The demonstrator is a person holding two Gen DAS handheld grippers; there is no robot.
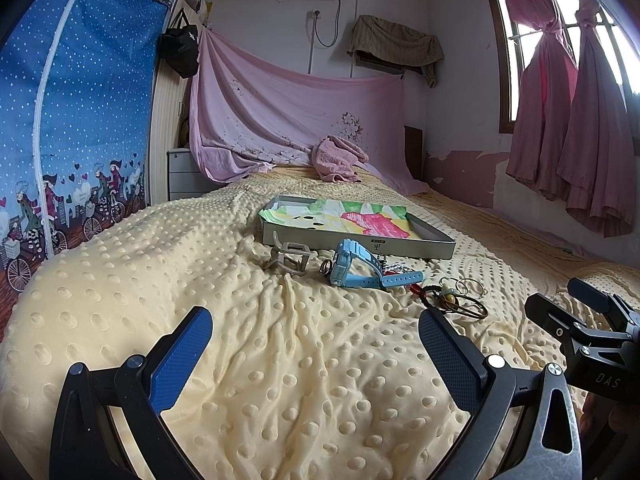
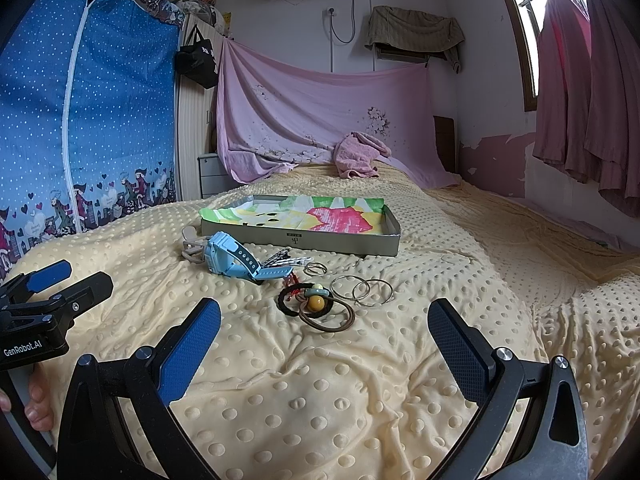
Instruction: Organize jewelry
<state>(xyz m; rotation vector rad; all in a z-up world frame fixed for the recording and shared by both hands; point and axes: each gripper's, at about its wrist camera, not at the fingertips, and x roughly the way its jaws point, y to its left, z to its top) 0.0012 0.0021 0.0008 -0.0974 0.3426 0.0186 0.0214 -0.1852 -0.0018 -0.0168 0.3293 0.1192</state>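
Observation:
A grey tray (image 1: 360, 245) (image 2: 304, 240) lined with bright patterned paper lies on the yellow dotted blanket. In front of it lie a light blue watch (image 1: 360, 270) (image 2: 232, 258), a beige watch strap (image 1: 294, 258) (image 2: 192, 246), silver hair clips (image 2: 286, 261), thin metal bangles (image 2: 362, 290) (image 1: 466, 286), a small ring pair (image 2: 315, 269), and dark hair ties with a yellow bead (image 2: 316, 302) (image 1: 452, 300). My left gripper (image 1: 316, 354) is open and empty, short of the watch. My right gripper (image 2: 324, 344) is open and empty, just short of the hair ties.
The bed's blanket (image 1: 280, 360) is rumpled with folds. A pink towel (image 1: 338, 158) lies at the head of the bed under a hung pink sheet. A blue fabric wardrobe (image 1: 80, 120) stands at the left. Curtains (image 1: 572, 120) hang at the right.

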